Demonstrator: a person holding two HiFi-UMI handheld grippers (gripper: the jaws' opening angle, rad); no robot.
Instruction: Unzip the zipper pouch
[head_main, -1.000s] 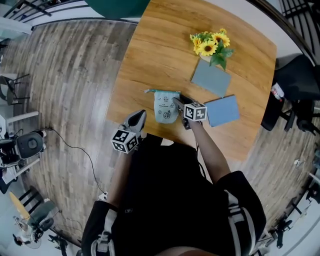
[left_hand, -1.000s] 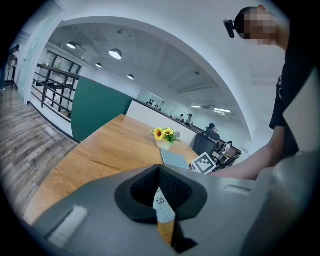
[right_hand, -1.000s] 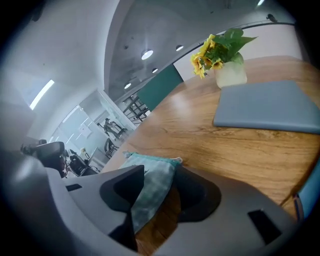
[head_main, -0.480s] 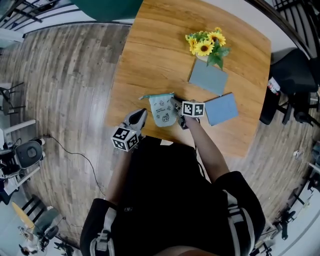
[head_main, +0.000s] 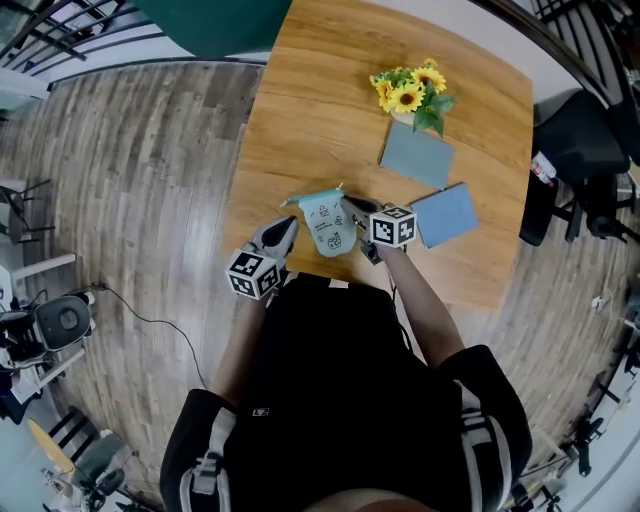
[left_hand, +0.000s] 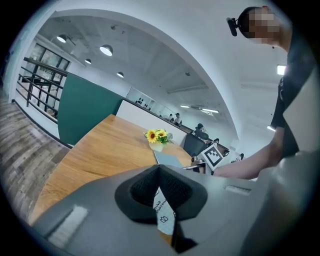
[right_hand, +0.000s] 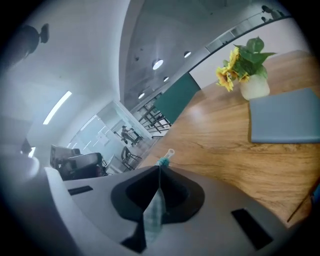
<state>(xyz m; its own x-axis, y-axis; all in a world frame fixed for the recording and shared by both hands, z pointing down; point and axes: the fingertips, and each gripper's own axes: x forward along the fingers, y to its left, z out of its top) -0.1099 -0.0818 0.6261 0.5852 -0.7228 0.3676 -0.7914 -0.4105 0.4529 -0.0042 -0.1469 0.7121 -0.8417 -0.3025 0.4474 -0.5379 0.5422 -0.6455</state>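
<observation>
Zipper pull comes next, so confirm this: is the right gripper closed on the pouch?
Yes, the right gripper has just closed its jaws onto the pouch, whose teal fabric sits pinched between them.

Open tabletop (head_main: 300, 120) left of the pouch (head_main: 328, 222); on its right, sunflower pot (head_main: 410, 92), far book (head_main: 417, 155) and near book (head_main: 445, 215).

The wooden worktop (head_main: 300, 110) filled the upper middle of the head view, its grain pale and warm and its corners rounded. Toward its upper right stood a small pot of sunflowers (head_main: 412, 92) (the pot itself whitish, plainest in the right gripper view). Just below the flowers lay a flat grey-blue pad (head_main: 416, 155), and near it, further to the lower right, a second grey-blue pad (head_main: 445, 216). The zipper pouch (head_main: 328, 222) showed close to the worktop's lower edge; whether it rested on the wood could not be told.
</observation>
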